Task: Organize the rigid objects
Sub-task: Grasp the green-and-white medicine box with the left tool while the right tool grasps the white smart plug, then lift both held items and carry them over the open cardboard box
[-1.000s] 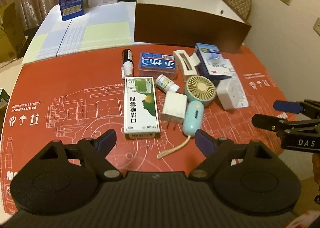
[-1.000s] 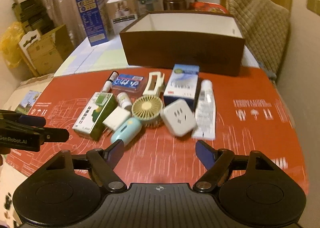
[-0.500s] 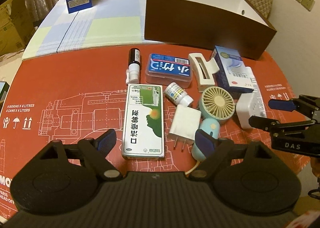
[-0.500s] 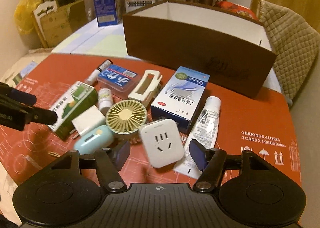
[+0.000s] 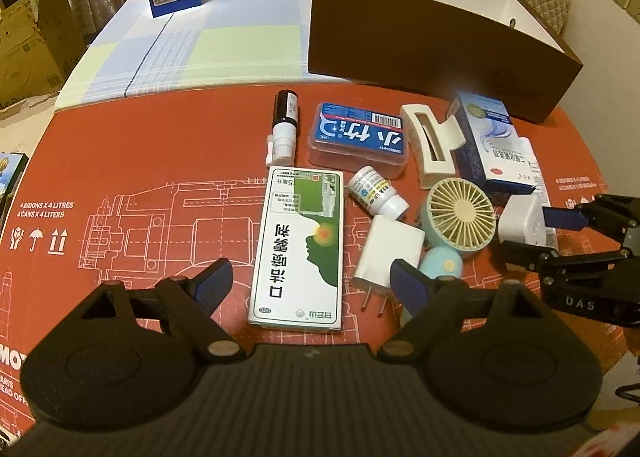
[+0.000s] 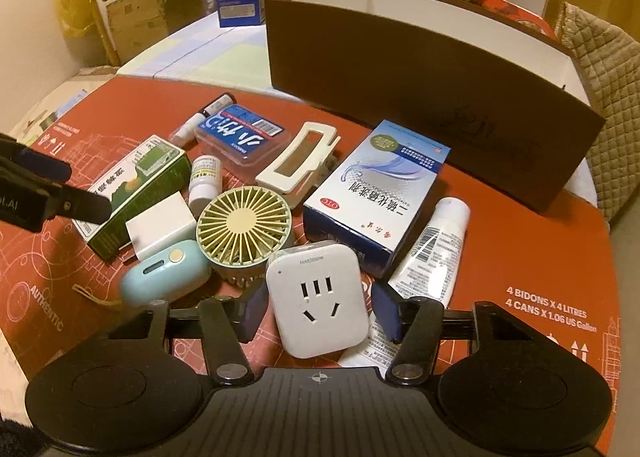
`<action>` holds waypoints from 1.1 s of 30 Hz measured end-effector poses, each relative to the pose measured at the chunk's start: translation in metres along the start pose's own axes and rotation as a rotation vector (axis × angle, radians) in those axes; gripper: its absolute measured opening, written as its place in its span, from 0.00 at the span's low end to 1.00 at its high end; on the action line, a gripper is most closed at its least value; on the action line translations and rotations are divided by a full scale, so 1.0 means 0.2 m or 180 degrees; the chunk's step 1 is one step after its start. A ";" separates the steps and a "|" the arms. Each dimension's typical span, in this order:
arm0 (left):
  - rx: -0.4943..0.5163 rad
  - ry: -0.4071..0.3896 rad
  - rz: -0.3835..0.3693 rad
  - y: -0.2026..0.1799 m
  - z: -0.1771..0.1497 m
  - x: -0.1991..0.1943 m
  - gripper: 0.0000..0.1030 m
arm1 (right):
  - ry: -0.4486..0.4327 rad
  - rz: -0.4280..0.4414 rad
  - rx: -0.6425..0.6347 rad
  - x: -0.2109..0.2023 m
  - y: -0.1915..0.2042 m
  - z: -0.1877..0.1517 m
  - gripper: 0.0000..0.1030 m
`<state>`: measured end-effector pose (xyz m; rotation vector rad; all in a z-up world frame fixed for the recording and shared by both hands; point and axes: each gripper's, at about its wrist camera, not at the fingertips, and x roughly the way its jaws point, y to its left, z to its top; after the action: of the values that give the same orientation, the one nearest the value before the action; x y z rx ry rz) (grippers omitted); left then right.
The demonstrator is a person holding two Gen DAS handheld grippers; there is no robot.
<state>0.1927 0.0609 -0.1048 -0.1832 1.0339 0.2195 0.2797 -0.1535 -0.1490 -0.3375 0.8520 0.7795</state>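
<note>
Warm, dim yellowish indoor light covers both views. The brown box [image 5: 420, 37] bows strongly from fisheye distortion, and the frame corners beyond it go black. A small pale glare spot sits just below its front wall. Focus is fairly sharp, shadows soft.

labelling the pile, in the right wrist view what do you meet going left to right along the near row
blue fan handle → white socket adapter → white tube
</note>
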 end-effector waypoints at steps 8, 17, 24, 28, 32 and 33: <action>0.0156 0.0088 -0.0018 0.01 0.03 0.05 0.81 | -0.0011 -0.0025 0.0016 -0.01 0.01 -0.01 0.46; 0.0368 0.0232 -0.0170 0.05 0.12 0.14 0.70 | 0.0027 -0.0200 0.0475 -0.09 0.00 0.00 0.44; 0.0441 0.0348 -0.0209 0.05 0.16 0.22 0.68 | 0.0005 -0.0396 0.0828 -0.15 -0.04 0.01 0.45; 0.0466 0.0394 -0.0215 0.06 0.18 0.26 0.63 | 0.0014 -0.0478 0.0928 -0.17 -0.06 0.00 0.45; 0.0464 0.0437 -0.0243 0.06 0.18 0.28 0.51 | 0.0018 -0.0508 0.0993 -0.18 -0.08 0.00 0.45; 0.0479 0.0435 -0.0232 0.06 0.18 0.28 0.51 | 0.0016 -0.0511 0.0994 -0.18 -0.07 0.00 0.45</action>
<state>0.2470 0.0865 -0.1356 -0.1001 1.1725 0.0630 0.2760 -0.1807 -0.1210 -0.1282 0.9240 0.4874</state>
